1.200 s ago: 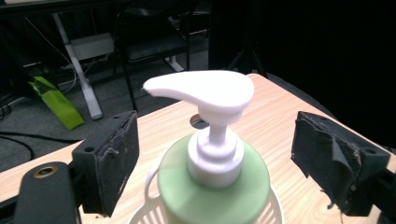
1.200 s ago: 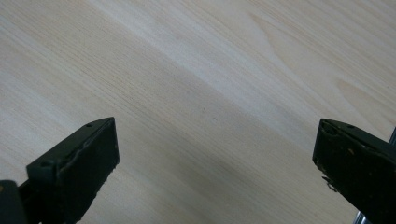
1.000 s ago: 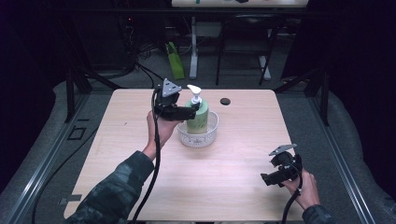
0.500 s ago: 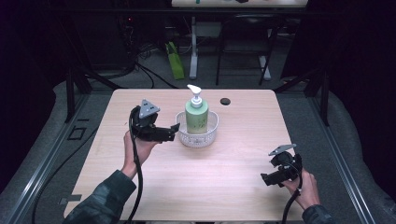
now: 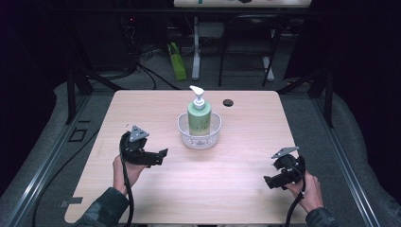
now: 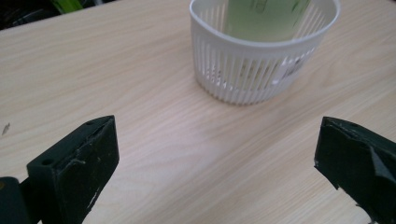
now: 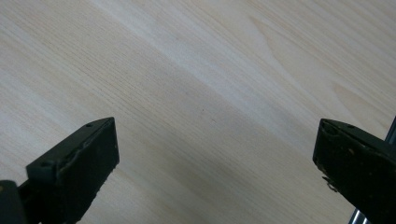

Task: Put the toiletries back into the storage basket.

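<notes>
On the table, toward the middle of its far half, stands one white slotted basket with one green pump bottle upright inside it. Near the far edge, right of the basket, lies one small dark disc; what it is cannot be told.

Two grippers are held over the near half. The left gripper sits near the left edge, well apart from the basket, its jaws spread wide with nothing between them. The right gripper hangs by the near right corner, jaws also spread wide and empty.

From the left gripper view, the basket's slots and the bottle's pale green body behind them show up close, along with a label on the basket wall that the high view does not resolve. The right gripper view gives bare wood grain between its two jaws, and a strip of metal at the table's edge at lower right.
</notes>
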### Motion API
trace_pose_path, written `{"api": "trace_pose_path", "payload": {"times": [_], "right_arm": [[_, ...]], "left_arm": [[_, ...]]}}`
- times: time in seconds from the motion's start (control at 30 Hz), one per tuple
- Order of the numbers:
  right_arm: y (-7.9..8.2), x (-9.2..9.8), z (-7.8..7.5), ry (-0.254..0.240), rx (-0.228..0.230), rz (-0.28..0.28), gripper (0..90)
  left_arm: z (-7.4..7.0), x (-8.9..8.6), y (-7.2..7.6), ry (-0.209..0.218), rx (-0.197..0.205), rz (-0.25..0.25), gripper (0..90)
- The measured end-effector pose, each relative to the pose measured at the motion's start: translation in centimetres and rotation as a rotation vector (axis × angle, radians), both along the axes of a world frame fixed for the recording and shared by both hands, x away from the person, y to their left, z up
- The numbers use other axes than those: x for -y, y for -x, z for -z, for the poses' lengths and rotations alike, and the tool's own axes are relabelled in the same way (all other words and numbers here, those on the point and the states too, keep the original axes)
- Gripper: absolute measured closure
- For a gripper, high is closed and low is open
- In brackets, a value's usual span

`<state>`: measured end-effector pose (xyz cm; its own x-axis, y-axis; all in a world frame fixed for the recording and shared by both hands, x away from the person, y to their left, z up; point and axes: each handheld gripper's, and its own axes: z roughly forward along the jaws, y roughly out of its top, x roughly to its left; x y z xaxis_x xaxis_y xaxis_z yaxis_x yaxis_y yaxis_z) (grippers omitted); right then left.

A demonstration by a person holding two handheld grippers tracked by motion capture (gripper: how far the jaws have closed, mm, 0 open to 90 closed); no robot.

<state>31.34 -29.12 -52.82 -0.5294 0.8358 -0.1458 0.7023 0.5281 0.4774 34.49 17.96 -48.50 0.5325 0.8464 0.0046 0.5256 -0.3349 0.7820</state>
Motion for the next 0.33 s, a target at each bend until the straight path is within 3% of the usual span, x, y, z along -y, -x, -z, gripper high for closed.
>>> {"api": "trace_pose_path", "payload": {"times": [0.33], "right_arm": [[-0.2,0.3,0.3,-0.005,-0.013,0.005,0.0]], "left_arm": [[2.4,-1.4,-2.0,-0.010,-0.039,-0.023,0.0]]}}
